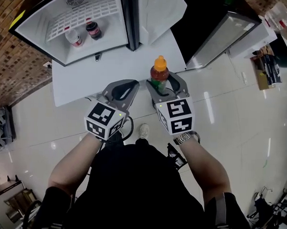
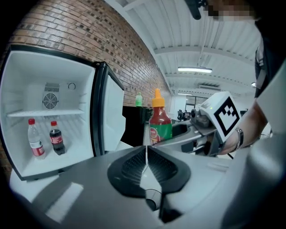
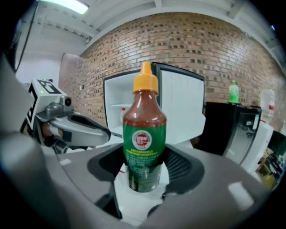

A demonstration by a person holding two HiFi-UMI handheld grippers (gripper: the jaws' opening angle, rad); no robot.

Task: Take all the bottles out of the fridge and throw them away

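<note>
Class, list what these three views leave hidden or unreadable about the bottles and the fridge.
- Head view: the lower half of the sauce bottle, hidden by the right claw gripping it.
- Left gripper view: print on the clear bottle and cola bottle in the fridge, too small to read.
- Head view: the fridge's upper part, cut off by the top edge.

A black glass-doored cabinet (image 1: 203, 17) stands against the brick wall (image 3: 201, 49). A white unit (image 1: 252, 38) sits just right of it, glossy tiled floor (image 1: 228, 110) in front.
</note>
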